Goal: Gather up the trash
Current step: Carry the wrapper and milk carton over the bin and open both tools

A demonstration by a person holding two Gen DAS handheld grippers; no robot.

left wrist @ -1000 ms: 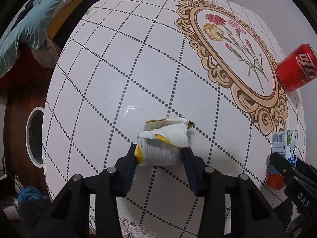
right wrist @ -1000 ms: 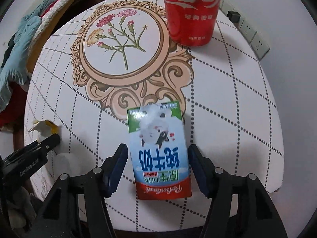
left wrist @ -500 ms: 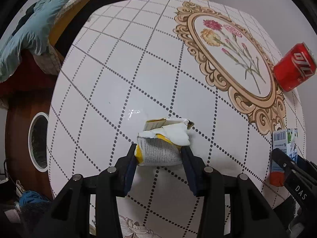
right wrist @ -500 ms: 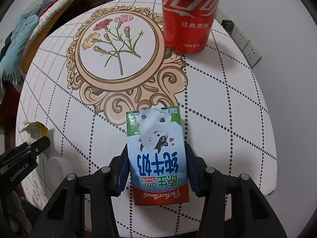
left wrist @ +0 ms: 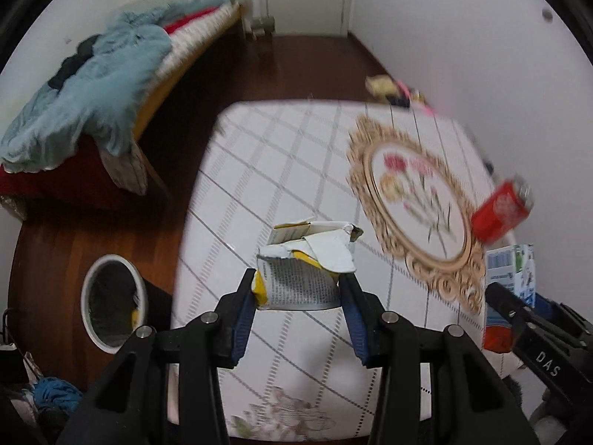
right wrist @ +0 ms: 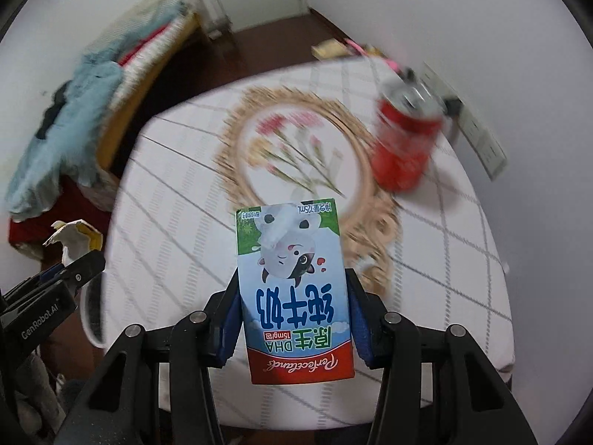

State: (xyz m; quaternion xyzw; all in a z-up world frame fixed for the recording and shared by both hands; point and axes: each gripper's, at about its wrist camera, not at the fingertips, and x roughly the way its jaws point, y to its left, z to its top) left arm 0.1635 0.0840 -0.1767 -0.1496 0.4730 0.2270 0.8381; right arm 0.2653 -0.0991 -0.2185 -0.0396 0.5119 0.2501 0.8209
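The left gripper (left wrist: 298,291) is clamped on a torn wrapper (left wrist: 307,263) and the right gripper (right wrist: 292,309) on a milk carton (right wrist: 292,293), both lifted above the bench (right wrist: 426,259). Neither has reached the bin (left wrist: 111,302) on the floor, and a red can (right wrist: 406,144) stands uncollected on the bench.

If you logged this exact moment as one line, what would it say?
left claw: shut on torn carton | right claw: shut on milk carton | both above table | soda can: on table | bin: on floor

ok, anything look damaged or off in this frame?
The box in the left gripper is torn open and crushed, flaps ragged. The milk carton in the right gripper is intact but held upside down, print inverted. The can stands on the table, blurred.
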